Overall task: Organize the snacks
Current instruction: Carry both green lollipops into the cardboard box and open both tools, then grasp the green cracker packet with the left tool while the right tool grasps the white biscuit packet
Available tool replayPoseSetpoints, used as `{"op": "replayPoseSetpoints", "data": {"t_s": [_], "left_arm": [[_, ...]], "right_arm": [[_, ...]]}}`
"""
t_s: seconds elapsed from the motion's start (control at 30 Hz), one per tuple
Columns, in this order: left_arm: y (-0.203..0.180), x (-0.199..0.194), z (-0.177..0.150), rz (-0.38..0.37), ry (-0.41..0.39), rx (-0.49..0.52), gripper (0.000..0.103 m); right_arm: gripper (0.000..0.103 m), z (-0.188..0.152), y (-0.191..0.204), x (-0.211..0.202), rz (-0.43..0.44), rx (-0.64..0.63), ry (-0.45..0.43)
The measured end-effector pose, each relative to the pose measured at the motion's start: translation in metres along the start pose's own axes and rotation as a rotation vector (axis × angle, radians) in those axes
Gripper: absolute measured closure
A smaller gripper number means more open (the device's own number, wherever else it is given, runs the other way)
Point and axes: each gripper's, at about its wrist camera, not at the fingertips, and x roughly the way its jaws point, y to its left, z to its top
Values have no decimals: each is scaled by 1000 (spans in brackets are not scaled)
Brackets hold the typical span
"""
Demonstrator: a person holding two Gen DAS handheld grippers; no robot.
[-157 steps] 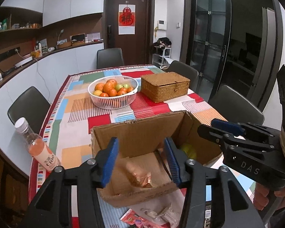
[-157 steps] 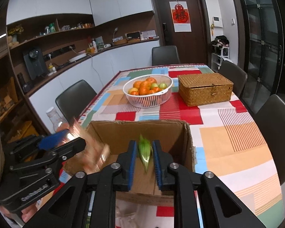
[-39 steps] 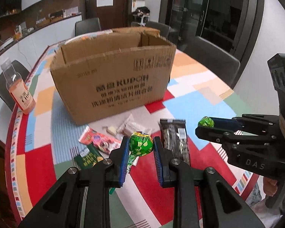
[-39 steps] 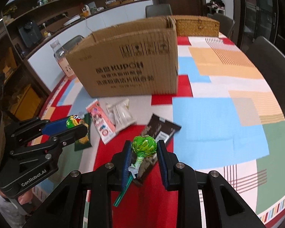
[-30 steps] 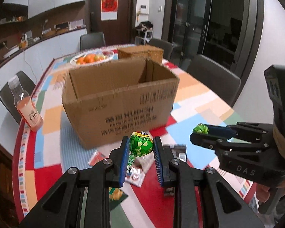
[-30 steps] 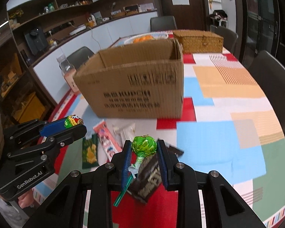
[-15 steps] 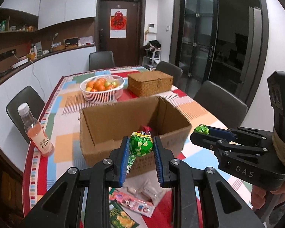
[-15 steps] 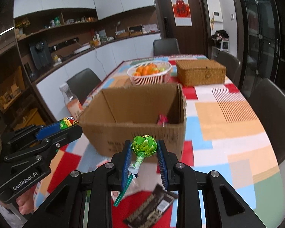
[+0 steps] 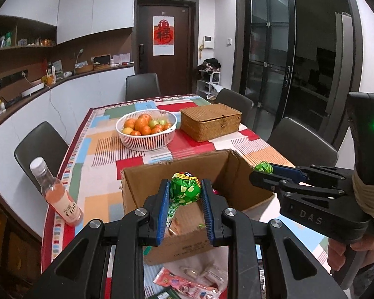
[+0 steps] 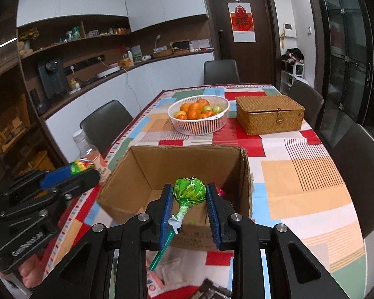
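My left gripper (image 9: 184,191) is shut on a green lollipop with a cartoon wrapper (image 9: 185,189), held above the near wall of an open cardboard box (image 9: 134,186). My right gripper (image 10: 189,193) is shut on a plain green lollipop (image 10: 189,189) with a green stick, also over the cardboard box (image 10: 142,164). Each gripper shows in the other's view: the right gripper (image 9: 263,168) at the box's right rim, the left gripper (image 10: 81,167) at its left. Inside the box lie a few wrapped snacks, partly hidden. Loose snack packets (image 9: 187,280) lie on the tablecloth in front of the box.
A bottle of pink drink (image 9: 54,194) stands left of the box near the table edge. Behind the box are a white basket of fruit (image 9: 146,130) and a wicker box (image 9: 210,120). Chairs ring the table. A hand (image 9: 346,254) grips the right tool.
Both grippers rose and moved forward with their lollipops, from low in front of the box to above its near wall; the box's inside now shows.
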Motion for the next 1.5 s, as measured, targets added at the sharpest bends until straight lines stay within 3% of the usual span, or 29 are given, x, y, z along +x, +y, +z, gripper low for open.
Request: {"op": "replayPoseSetpoints", "data": {"t_s": [0.47,0.77,0.8,0.87,1.0,1.5], "left_arm": [[21,58,15,-15,130,-51,77],[29,77,13,29,188,-57,75],[29,75,12,34,189,-56,70],[30,70,11,44,182,-58,57],[28,54,8,68,154,-40,56],[21,-10,-26,138,71,-15,52]], "right_arm": [[75,24,-3,42,-42,-12,64],[75,23,2,60,-54,-21,91],[74,24,2,61,-63,-26,90],[61,24,4,60,-82,-38,94],[58,21,5,52,-83,-45,78],[58,-18,35,13,45,-100,71]]}}
